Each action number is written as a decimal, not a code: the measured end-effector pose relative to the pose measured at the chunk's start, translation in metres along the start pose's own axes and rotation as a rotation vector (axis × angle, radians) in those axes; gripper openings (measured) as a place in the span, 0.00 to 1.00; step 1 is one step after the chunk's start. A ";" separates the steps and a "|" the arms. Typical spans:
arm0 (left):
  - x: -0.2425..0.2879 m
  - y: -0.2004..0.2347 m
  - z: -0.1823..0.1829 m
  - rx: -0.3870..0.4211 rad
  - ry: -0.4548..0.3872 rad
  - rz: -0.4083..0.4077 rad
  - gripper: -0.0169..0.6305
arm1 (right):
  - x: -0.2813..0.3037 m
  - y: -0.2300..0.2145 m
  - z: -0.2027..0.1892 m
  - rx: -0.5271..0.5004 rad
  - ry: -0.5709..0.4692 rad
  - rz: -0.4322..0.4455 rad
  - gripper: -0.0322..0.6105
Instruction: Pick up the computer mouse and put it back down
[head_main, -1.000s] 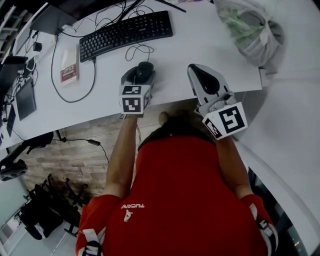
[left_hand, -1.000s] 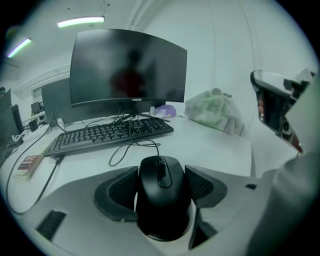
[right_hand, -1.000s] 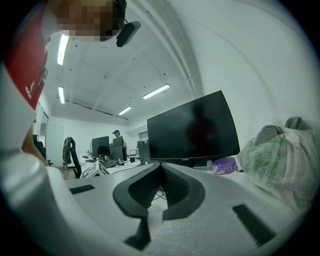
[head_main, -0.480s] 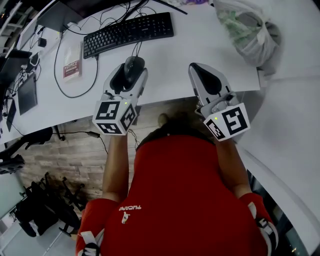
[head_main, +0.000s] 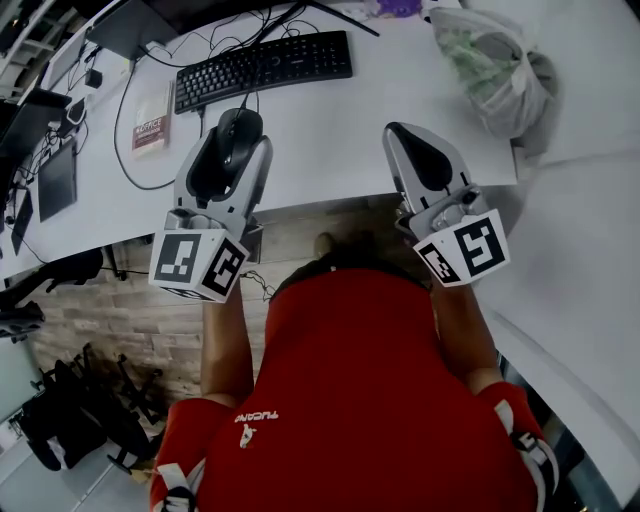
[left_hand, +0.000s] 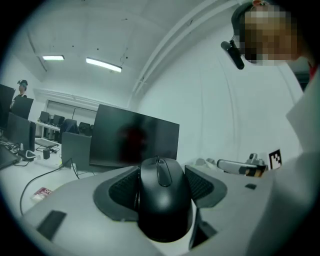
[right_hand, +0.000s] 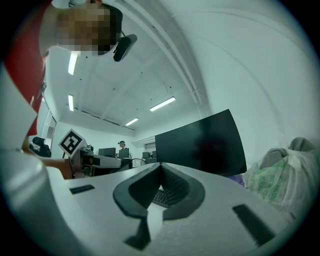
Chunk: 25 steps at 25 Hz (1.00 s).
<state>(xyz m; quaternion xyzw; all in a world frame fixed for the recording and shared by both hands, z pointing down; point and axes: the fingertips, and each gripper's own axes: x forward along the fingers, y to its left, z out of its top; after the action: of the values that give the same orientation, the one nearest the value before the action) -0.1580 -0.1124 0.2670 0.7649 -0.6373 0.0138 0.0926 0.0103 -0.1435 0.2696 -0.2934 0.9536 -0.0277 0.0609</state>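
While pinching the computer mouse (head_main: 239, 142) by its flanks in the jaws of the left gripper (head_main: 238, 126), holds it tilted above the bench (head_main: 330, 110) for clearance; holds the right gripper (head_main: 398, 133) aside, jaws closed on nothing.

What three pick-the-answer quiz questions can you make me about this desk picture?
1. Where is the mouse?
A on the floor
B between the jaws of the left gripper
C in a drawer

2. What colour is the keyboard?
A white
B red
C black

3. The right gripper is:
A shut and empty
B holding a cup
C wide open

Answers:
1 B, the left gripper view shows the jaws pressed on both its sides.
2 C, its keys and frame are black in the head view.
3 A, its jaw tips meet with nothing between them.
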 end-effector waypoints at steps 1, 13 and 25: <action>-0.003 -0.001 0.007 0.004 -0.009 0.002 0.46 | 0.000 0.001 0.004 -0.004 -0.006 0.001 0.05; -0.018 -0.014 0.058 0.042 -0.121 -0.027 0.46 | 0.000 0.009 0.038 -0.046 -0.065 0.013 0.05; 0.005 -0.003 0.014 0.069 -0.045 -0.029 0.46 | 0.001 0.004 0.026 -0.050 -0.026 -0.001 0.05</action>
<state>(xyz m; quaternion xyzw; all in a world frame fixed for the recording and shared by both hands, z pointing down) -0.1558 -0.1193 0.2536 0.7769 -0.6272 0.0175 0.0520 0.0105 -0.1413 0.2431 -0.2958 0.9529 0.0000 0.0661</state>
